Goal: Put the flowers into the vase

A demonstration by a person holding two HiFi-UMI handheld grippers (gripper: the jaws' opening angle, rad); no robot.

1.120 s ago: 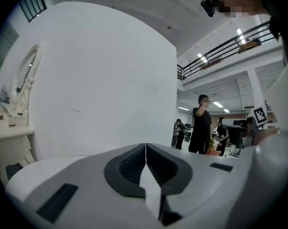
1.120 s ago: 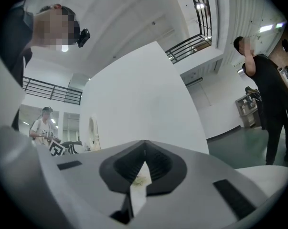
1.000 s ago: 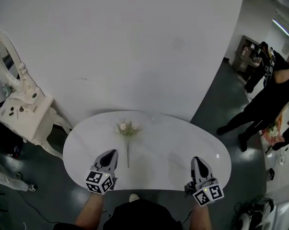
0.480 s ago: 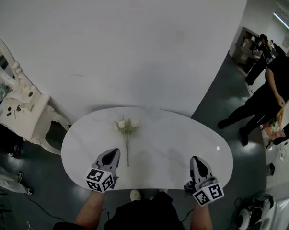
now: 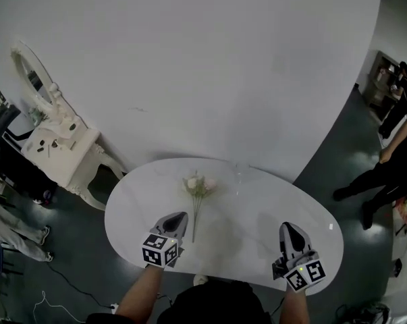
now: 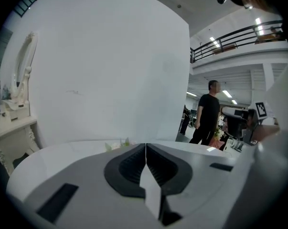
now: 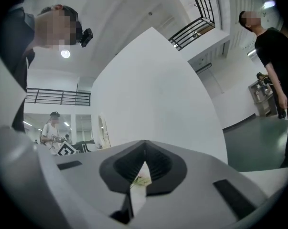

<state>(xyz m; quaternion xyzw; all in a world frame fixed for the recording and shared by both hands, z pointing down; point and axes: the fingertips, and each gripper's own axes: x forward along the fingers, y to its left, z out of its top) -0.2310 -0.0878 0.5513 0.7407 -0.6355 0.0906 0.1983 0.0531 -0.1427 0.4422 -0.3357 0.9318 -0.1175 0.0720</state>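
A small bunch of pale pink and white flowers (image 5: 198, 186) lies on the white oval table (image 5: 257, 211), its thin green stem pointing toward me. Just right of the blooms, near the table's far edge, a faint clear glass vase (image 5: 239, 174) stands. My left gripper (image 5: 179, 217) is shut and empty, close to the left of the stem's near end. The left gripper view shows its jaws (image 6: 145, 145) meeting, with the flowers (image 6: 116, 145) just beyond. My right gripper (image 5: 289, 229) is shut and empty over the table's right part, and a bit of the flowers (image 7: 141, 179) shows past its jaws.
A tall white curved wall (image 5: 210, 66) rises right behind the table. A white dressing table with an oval mirror (image 5: 58, 140) stands at the left. People (image 5: 385, 171) stand on the dark floor at the right. Cables lie on the floor at the lower left.
The head view has swung, so the table now sits further right in it. My left gripper has come closer to the flower stem. Both grippers stay shut.
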